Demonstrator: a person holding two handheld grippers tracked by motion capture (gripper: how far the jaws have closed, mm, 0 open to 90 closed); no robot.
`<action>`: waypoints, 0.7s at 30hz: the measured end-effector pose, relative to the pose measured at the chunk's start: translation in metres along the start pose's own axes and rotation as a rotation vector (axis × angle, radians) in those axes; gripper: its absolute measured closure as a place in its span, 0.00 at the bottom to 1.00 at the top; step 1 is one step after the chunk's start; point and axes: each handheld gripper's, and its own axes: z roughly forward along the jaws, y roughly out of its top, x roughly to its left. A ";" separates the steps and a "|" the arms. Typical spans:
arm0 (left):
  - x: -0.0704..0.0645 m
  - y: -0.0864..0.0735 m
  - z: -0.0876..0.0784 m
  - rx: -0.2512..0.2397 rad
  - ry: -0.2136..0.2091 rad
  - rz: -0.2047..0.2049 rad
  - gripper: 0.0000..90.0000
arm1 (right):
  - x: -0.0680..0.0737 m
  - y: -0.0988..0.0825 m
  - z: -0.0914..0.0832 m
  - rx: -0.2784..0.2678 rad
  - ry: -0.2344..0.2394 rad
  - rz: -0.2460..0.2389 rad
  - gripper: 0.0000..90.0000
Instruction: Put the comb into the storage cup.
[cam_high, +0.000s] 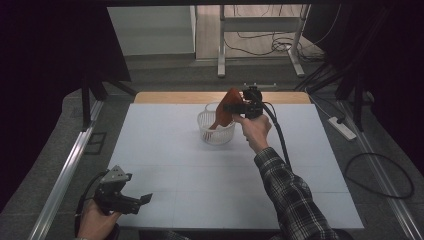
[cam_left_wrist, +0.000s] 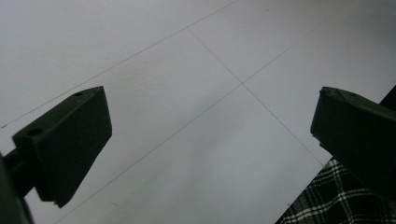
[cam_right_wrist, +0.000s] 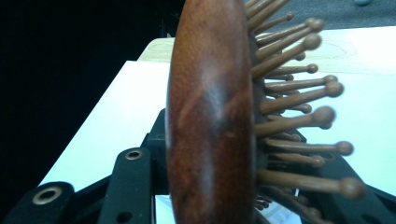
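Note:
A brown wooden hairbrush (cam_high: 231, 96) with round-tipped pins hangs over a white mesh basket (cam_high: 216, 134) at the far middle of the white table mat (cam_high: 165, 150). My right gripper (cam_high: 228, 108) is shut on it from the right. In the right gripper view the hairbrush (cam_right_wrist: 210, 107) stands edge-on between the black jaws of my right gripper (cam_right_wrist: 233, 186), pins pointing right. My left gripper (cam_high: 145, 198) rests low at the mat's near left corner. Seen in its own view, the left gripper (cam_left_wrist: 210, 140) is open with nothing but bare mat between its jaws.
A wooden strip (cam_high: 170, 97) shows past the mat's far edge. Beyond it stand metal frame legs (cam_high: 221, 50) and loose floor cables (cam_high: 270, 45). A power strip (cam_high: 342, 127) and a cable loop (cam_high: 380, 175) lie on the floor at the right. A plaid sleeve (cam_left_wrist: 336, 200) is close to the left gripper.

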 end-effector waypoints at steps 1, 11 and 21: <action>0.000 0.000 0.000 0.000 0.000 0.000 0.00 | -0.001 0.000 0.000 -0.002 0.002 0.005 0.59; 0.000 0.000 0.000 0.003 0.000 0.000 0.00 | -0.016 -0.007 0.000 -0.018 0.001 0.046 0.52; 0.000 0.000 0.001 0.005 0.002 0.003 0.00 | -0.020 -0.011 0.001 -0.017 -0.059 0.027 0.42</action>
